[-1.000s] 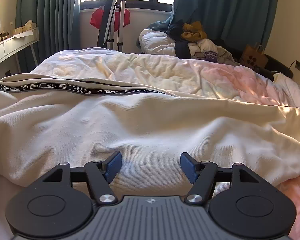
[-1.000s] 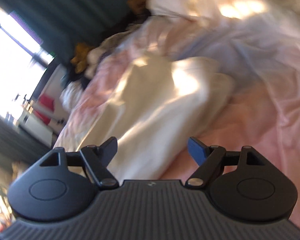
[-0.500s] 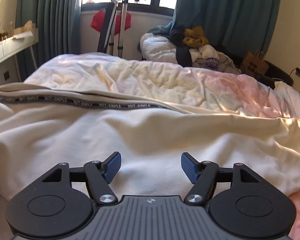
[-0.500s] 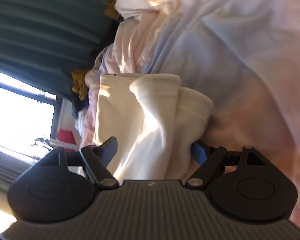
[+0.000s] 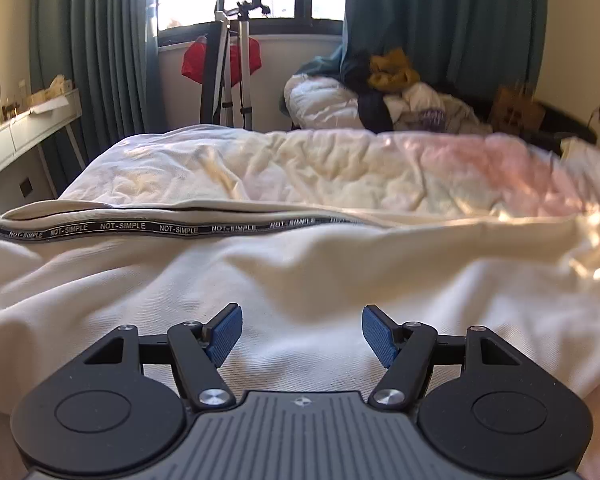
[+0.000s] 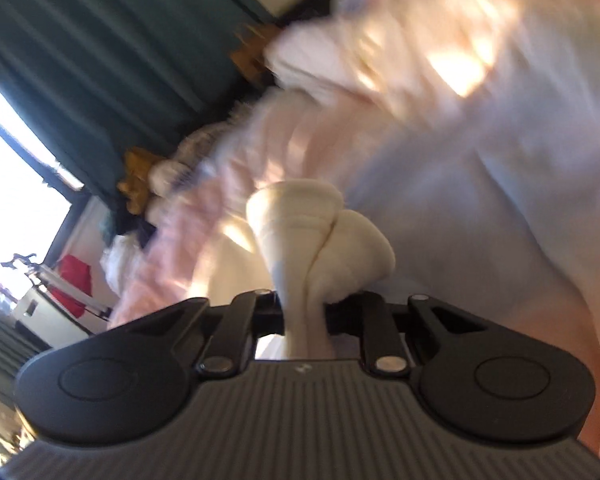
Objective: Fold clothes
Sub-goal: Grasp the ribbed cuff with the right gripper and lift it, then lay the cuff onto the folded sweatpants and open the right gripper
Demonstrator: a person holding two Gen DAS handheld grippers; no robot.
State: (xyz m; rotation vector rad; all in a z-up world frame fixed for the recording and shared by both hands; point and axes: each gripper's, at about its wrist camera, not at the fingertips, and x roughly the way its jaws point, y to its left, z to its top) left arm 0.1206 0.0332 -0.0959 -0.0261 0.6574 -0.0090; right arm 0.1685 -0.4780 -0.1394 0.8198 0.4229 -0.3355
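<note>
A cream garment with a black "NOT-SIMPLE" tape trim lies spread across the bed. My left gripper is open, its blue pads just above the cloth, holding nothing. In the right wrist view my right gripper is shut on a bunched end of the cream garment, which bulges out past the fingers. That view is tilted and blurred.
A pale pink and cream duvet covers the bed. A pile of clothes and bedding sits at the far end below the teal curtains. A tripod stands by the window. A white desk is on the left.
My right gripper has closed on the garment's end, which was between its open fingers half a second ago. My left gripper has risen slightly and stays open.
</note>
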